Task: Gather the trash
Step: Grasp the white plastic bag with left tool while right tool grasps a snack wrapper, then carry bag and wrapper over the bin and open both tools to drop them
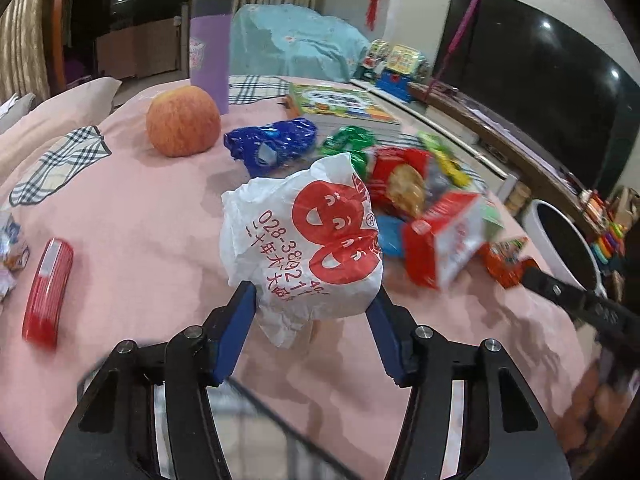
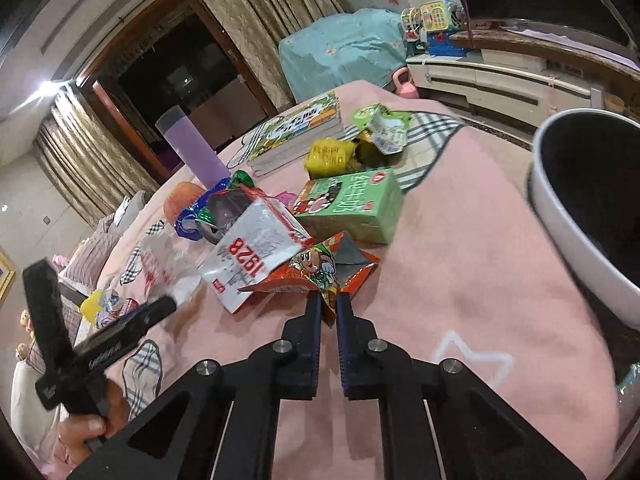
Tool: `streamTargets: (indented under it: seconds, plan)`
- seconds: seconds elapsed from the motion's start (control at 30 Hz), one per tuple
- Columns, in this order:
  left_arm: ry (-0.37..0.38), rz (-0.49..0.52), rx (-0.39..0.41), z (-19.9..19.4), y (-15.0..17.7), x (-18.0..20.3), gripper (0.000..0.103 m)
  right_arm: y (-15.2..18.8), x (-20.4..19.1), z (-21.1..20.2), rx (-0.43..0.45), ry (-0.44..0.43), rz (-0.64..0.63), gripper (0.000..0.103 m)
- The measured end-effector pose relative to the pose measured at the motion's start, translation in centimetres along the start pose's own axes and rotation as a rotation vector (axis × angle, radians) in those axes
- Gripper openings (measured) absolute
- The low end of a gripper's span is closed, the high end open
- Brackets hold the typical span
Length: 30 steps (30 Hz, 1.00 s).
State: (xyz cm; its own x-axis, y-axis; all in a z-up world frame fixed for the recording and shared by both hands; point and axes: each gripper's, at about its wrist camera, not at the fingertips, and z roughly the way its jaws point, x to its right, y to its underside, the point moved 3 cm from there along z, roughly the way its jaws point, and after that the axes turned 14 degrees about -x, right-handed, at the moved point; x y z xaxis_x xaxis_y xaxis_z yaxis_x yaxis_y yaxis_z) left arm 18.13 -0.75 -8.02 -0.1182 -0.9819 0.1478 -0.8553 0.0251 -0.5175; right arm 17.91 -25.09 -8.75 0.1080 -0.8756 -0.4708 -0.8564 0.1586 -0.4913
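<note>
A: What is hard to see?
B: In the left wrist view the snack packs at middle right are blurry. The white trash bin [image 1: 560,240] is cut off at the right edge. In the right wrist view a hand [image 2: 86,428] at lower left is half hidden behind its black tool.

A: Can you read anything?
B: The white plastic bag [image 1: 304,240] has red smiley faces and "028-38", then the numbers get crumpled. The white and red pack [image 2: 256,252] says "1928". The green carton [image 2: 352,204] has writing too small to read.

A: What do the claws hold?
B: The left claw [image 1: 314,300] is about half open, its blue pads squeezing the white bag in the middle of the frame, above the pink cloth [image 1: 140,220]. The right claw [image 2: 329,304] is pinched almost closed on the orange cartoon wrapper [image 2: 316,272], center frame, left of the bin.
</note>
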Motion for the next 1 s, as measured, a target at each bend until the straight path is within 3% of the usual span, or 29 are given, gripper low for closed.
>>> streamTargets:
  seconds: [0.2,0.5,1.0]
  plan:
    - [0.077,0.069,0.008,-2.6,2.6,3.4,0.056,1.3,1.2,-3.0,0.044,0.016,0.009,0.007]
    - [0.163,0.209,-0.007,-3.3,3.5,10.3,0.056,2.6,2.8,-6.4,0.096,0.025,0.028,0.007]
    - [0.207,0.315,-0.068,-1.1,3.5,16.9,0.056,3.9,6.4,-10.3,0.159,0.046,0.071,0.007]
